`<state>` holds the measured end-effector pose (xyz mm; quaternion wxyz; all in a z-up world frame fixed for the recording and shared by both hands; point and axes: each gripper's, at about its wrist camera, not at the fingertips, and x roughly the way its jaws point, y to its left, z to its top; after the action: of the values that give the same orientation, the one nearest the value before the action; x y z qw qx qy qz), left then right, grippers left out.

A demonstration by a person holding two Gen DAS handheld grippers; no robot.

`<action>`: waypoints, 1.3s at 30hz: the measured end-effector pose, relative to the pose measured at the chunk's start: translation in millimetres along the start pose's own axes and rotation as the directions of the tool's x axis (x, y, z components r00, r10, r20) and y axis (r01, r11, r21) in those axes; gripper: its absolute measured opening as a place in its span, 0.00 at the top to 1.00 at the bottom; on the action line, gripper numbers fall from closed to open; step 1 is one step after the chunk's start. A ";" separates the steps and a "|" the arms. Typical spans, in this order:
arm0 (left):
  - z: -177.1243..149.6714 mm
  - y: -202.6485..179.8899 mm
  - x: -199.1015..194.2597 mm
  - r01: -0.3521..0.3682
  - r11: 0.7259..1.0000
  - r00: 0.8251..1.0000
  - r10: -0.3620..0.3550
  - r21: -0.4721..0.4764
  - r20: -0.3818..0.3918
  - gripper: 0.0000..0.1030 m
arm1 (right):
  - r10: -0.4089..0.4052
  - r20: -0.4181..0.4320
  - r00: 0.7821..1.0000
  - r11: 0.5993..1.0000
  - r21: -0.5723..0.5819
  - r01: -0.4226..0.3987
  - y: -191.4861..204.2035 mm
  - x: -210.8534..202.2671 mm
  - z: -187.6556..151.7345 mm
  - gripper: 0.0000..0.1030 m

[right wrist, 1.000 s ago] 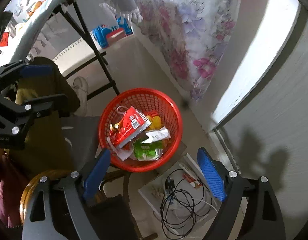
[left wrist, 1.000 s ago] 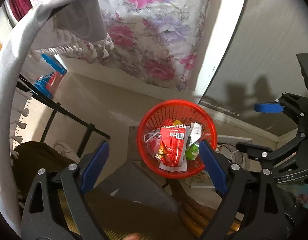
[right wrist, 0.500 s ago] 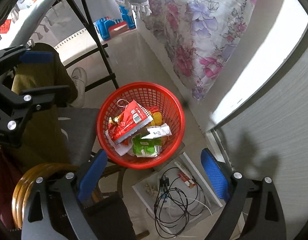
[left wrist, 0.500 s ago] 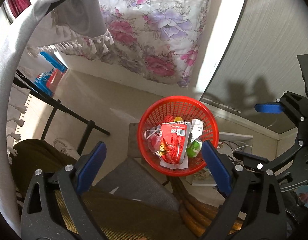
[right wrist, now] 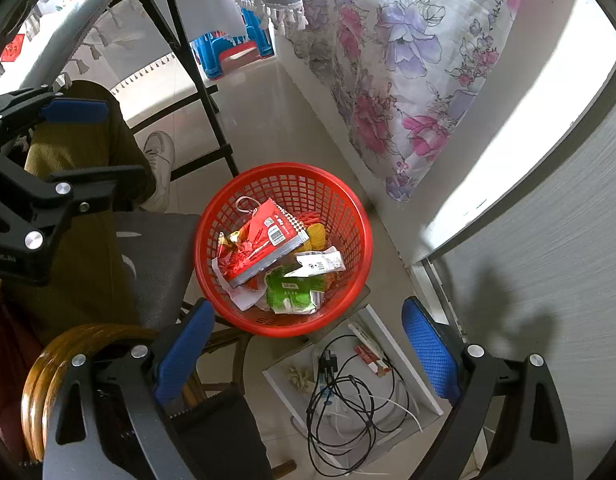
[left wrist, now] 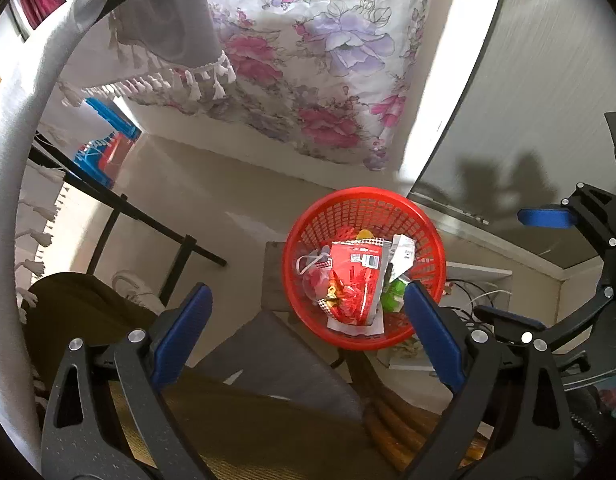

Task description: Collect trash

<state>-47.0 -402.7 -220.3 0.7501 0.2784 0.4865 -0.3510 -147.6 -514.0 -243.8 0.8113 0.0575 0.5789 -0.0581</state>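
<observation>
A red plastic basket (left wrist: 423,216) stands on the floor below me and also shows in the right wrist view (right wrist: 339,200). It holds trash: a red snack packet (left wrist: 355,280) (right wrist: 264,240), a green wrapper (right wrist: 290,292) (left wrist: 393,300), a white paper scrap (right wrist: 319,262) and a yellow piece (right wrist: 317,236). My left gripper (left wrist: 304,336) is open and empty, held high above the basket. My right gripper (right wrist: 308,344) is open and empty, also above it. Each gripper shows at the side of the other's view.
A grey fringed tablecloth (left wrist: 160,36) on a black folding-leg table (right wrist: 196,76) is at the left. A floral curtain (left wrist: 308,60), blue stools (right wrist: 236,48), a grey chair seat (right wrist: 156,264), a white tray with cables (right wrist: 347,392) and the person's leg and shoe (right wrist: 160,160) surround the basket.
Both grippers have risen and drawn back from the basket, so it looks smaller and lower in view. The trash inside has not moved.
</observation>
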 end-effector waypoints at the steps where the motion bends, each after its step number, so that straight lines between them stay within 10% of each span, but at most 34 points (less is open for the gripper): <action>1: -0.1 0.3 -0.2 -0.001 1.000 1.000 0.001 0.000 0.001 0.10 | 0.001 -0.001 1.000 1.000 0.000 -0.001 0.0 0.1 0.0 0.10; 39: -3.1 -3.3 5.9 -0.012 1.000 1.000 0.013 0.014 -0.020 0.09 | 0.001 0.004 1.000 1.000 -0.003 -0.001 2.2 -0.5 0.7 0.10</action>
<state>-49.6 -403.9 -227.2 0.7454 0.2900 0.4899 -0.3467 -146.7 -511.8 -243.1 0.8124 0.0565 0.5775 -0.0571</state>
